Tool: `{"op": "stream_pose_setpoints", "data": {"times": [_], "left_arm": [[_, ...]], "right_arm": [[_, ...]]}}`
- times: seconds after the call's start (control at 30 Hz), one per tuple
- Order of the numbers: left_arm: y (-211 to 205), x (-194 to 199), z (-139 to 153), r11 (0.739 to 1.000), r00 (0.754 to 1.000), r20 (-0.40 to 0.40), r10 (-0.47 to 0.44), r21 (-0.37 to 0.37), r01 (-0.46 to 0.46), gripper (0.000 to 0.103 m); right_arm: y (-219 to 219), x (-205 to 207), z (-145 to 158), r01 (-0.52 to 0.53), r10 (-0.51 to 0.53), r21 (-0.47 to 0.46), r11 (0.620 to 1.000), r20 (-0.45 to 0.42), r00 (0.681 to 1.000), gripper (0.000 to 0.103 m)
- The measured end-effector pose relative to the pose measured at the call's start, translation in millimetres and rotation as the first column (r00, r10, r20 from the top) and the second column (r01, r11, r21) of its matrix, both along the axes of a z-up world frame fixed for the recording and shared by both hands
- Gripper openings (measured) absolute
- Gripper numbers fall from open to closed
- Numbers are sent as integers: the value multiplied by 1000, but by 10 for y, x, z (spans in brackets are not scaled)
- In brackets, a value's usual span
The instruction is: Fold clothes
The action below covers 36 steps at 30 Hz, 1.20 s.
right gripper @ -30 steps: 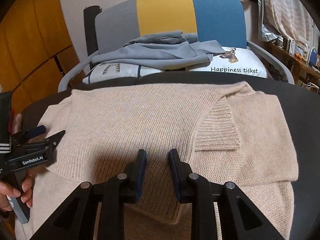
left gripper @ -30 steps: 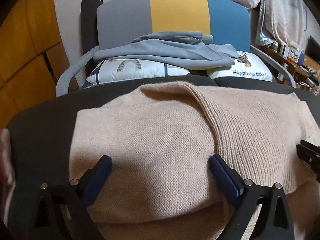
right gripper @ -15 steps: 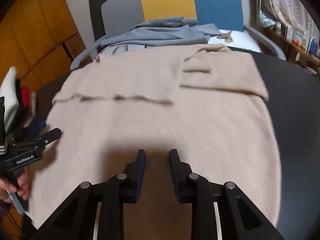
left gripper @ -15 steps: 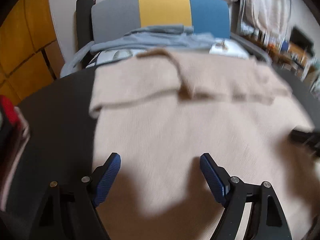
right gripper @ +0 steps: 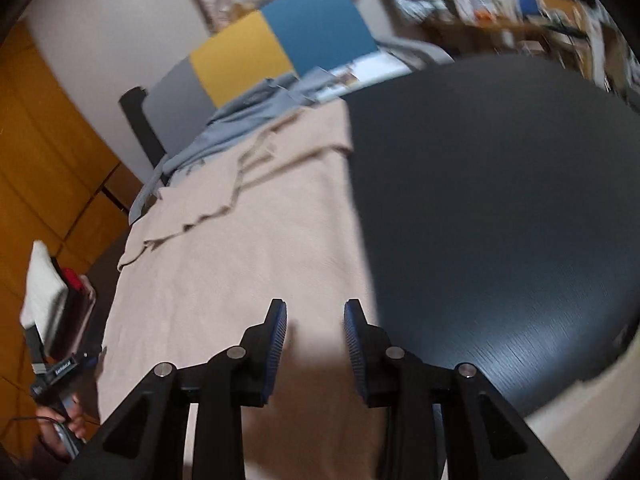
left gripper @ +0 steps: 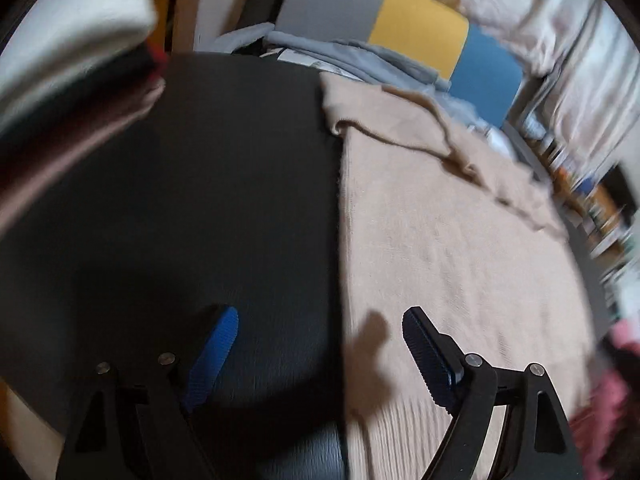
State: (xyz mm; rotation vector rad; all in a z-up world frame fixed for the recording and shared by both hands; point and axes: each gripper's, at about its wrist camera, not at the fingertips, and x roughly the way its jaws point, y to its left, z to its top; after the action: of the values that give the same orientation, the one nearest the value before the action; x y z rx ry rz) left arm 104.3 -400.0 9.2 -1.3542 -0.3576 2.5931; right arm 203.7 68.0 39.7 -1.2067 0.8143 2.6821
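A beige knit sweater [left gripper: 440, 240] lies flat on the round black table [left gripper: 200, 200], its sleeves folded across the far end. My left gripper [left gripper: 320, 332] is open and empty, hovering over the sweater's near left edge. The sweater also shows in the right wrist view [right gripper: 248, 248]. My right gripper [right gripper: 316, 320] is partly open and empty, above the sweater's near right edge. The left gripper [right gripper: 76, 360] is visible at the far left of the right wrist view.
A chair with a grey, yellow and blue back [right gripper: 260, 56] stands behind the table, holding grey clothes [right gripper: 240, 120] and pillows. A stack of folded clothes [left gripper: 60, 80] sits at the table's left. Orange cabinets [right gripper: 48, 160] lie to the left, cluttered shelves to the right.
Both grippers pulled back toward the near end of the sweater and swung outward, left to the left edge, right to the right edge. The right gripper's jaws opened wider.
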Motion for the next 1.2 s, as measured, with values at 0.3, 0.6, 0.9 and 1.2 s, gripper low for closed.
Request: {"op": "stream_pose_setpoints", "data": {"times": [0.3, 0.6, 0.9, 1.2], "left_arm": [[304, 525, -33, 971, 969, -62, -239, -27, 237, 100], [185, 666, 3, 938, 953, -56, -298, 165, 303, 100], [273, 697, -4, 903, 924, -24, -381, 204, 378, 100], [174, 616, -62, 878, 948, -7, -320, 374, 299, 84]], "right_arm": [[136, 277, -332, -35, 26, -202, 979, -46, 999, 39], [-52, 237, -566, -196, 137, -426, 883, -166, 977, 39], [-346, -2, -491, -299, 263, -353, 886, -147, 953, 39], [-351, 65, -566, -292, 234, -382, 877, -192, 953, 39]]}}
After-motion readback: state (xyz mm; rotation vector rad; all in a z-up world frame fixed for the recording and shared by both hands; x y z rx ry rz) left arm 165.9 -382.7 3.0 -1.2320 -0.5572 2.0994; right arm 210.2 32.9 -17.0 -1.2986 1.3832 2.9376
